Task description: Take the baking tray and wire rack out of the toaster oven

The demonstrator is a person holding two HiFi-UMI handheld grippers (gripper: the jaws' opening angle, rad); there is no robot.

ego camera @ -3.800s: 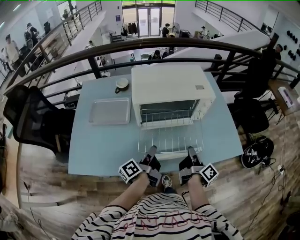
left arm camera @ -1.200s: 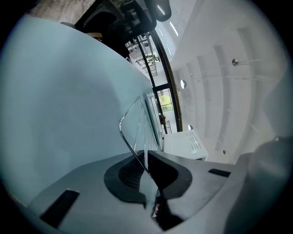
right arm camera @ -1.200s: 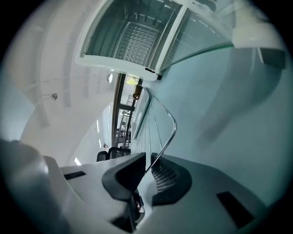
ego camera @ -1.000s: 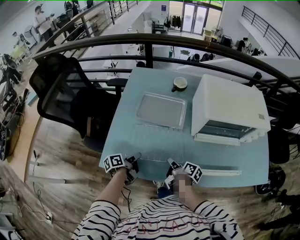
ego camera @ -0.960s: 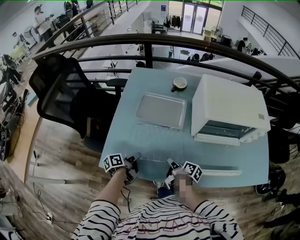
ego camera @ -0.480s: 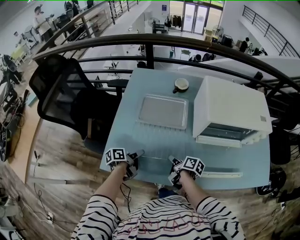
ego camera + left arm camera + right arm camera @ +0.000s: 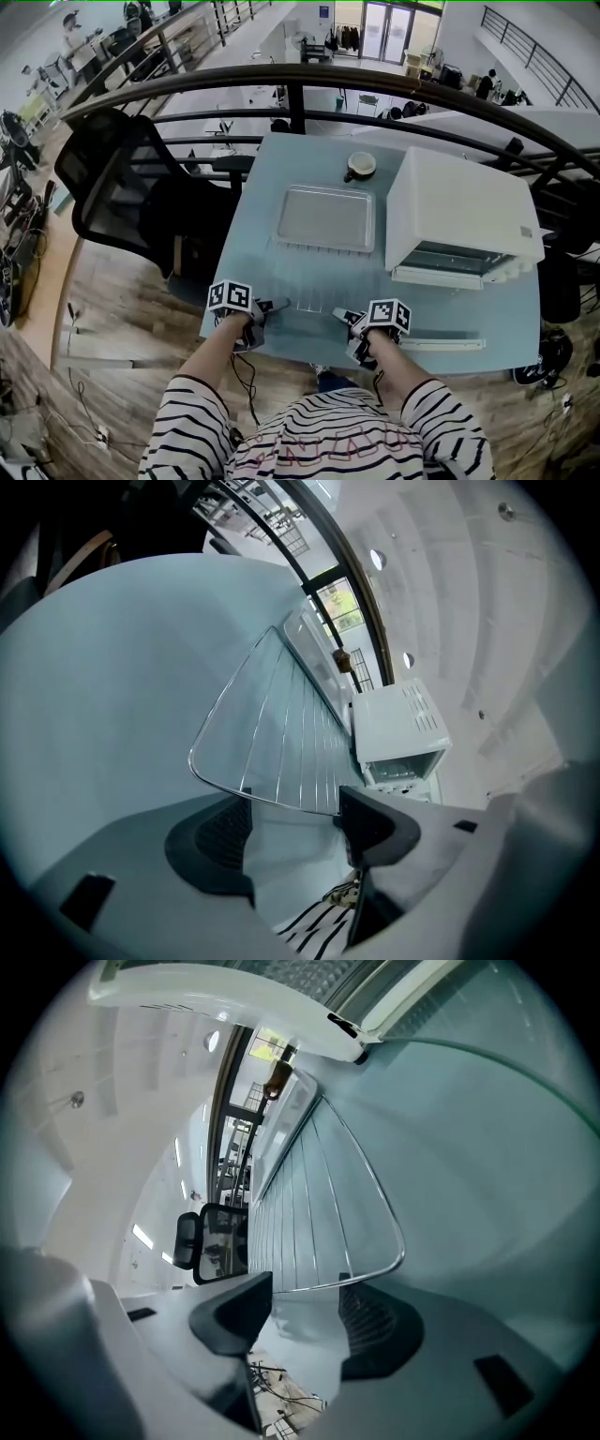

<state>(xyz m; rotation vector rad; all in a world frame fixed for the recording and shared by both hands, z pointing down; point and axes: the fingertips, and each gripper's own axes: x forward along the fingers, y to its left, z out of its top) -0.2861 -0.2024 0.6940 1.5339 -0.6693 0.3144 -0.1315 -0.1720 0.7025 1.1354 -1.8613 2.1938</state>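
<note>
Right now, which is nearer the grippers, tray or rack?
The wire rack: its near edge lies between the jaws of the left gripper and right gripper, which have just been opening; the solid baking tray lies beyond.

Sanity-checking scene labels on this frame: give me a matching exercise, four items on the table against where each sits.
Things:
1. wire rack
2. baking tray
3. cup
4. toaster oven

Places:
A. right side of the table
B. far edge, behind the tray
C. near edge, in front of the tray
D. mid-table, left of the oven

Pairs: 1-C, 2-D, 3-B, 4-A
</note>
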